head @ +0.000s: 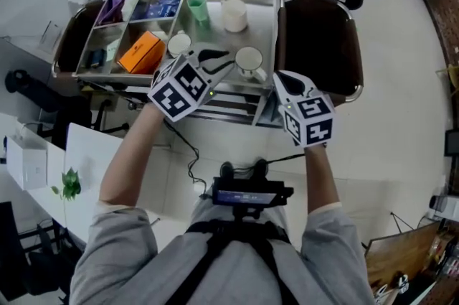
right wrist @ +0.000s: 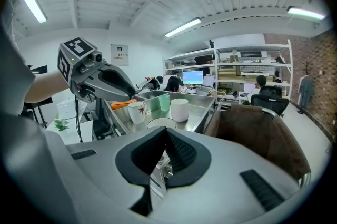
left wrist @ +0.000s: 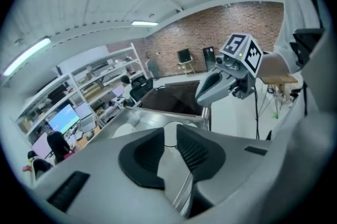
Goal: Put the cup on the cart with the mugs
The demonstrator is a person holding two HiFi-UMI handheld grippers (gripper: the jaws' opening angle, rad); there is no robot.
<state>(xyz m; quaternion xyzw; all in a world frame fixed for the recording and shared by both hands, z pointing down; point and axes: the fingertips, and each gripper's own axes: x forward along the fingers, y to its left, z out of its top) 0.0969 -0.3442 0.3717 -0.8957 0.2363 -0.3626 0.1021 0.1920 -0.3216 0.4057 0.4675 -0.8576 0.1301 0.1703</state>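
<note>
On the cart (head: pixel 262 24), a white mug (head: pixel 249 58) sat at 3 o'clock from the left gripper (head: pixel 219 63), whose jaws were narrowly spread and empty. The right gripper (head: pixel 283 81) had its jaws pressed together.

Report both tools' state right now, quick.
Left tool: jaws a narrow gap apart, nothing between them.
Right tool: jaws together, holding nothing.

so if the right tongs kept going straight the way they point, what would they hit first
Probably the nearest white mug on the cart; its rim sits right past the right tongs, though depth is unclear.
</note>
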